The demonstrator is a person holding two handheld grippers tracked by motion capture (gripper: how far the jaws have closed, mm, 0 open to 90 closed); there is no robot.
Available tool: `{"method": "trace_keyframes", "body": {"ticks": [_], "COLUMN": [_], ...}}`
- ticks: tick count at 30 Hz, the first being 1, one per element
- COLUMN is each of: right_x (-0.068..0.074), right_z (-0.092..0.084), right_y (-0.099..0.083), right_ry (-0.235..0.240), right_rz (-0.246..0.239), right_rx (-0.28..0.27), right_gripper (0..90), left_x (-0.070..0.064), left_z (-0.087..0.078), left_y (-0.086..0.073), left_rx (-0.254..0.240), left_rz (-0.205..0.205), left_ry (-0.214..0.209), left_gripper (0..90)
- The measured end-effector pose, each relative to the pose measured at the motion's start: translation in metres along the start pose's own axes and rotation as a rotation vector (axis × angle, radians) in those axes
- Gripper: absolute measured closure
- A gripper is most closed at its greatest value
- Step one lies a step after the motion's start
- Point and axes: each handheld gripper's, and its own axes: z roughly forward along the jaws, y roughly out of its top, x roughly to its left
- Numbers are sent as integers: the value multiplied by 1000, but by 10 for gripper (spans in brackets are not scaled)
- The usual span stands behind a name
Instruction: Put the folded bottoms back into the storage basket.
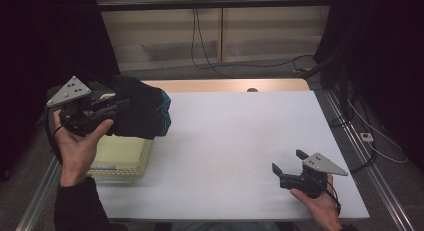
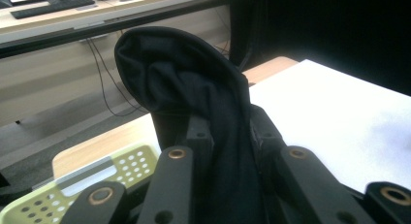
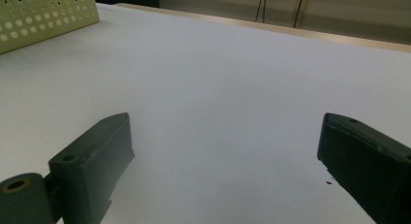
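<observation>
Dark cloth [image 1: 142, 111] hangs bunched above our pale green basket [image 1: 125, 158] at the white tabletop [image 1: 240, 141] edge, clamped in our left hand-held gripper [image 1: 117, 107]; our right hand-held gripper [image 1: 287, 163] rests on the tabletop, jaws spread, grasping nothing.

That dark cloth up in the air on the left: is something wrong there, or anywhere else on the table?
Nothing stands out. The dark cloth is bunched and clamped in the left claw, held above the pale green basket. The right claw sits open over the bare white table. No spills or damage show.
</observation>
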Motion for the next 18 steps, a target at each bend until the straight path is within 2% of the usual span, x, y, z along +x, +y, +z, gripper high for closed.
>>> {"method": "trace_keyframes", "body": {"ticks": [5,7,10,18], "right_x": [0,0,0,0], "right_z": [0,0,0,0], "right_y": [0,0,0,0], "right_ry": [0,0,0,-1], "right_rz": [4,4,3,3], "right_rx": [2,3,2,3], "right_gripper": [54,54,54,54], "left_x": [10,15,19,30], "left_z": [-11,-15,-20,-37], "left_y": [-2,-4,-6,-11], "left_rx": [-13,-26,-12,-21], "left_rz": [-14,-33,-27,-41], "left_ry": [18,22,32,30], "left_gripper": [754,754,754,753]}}
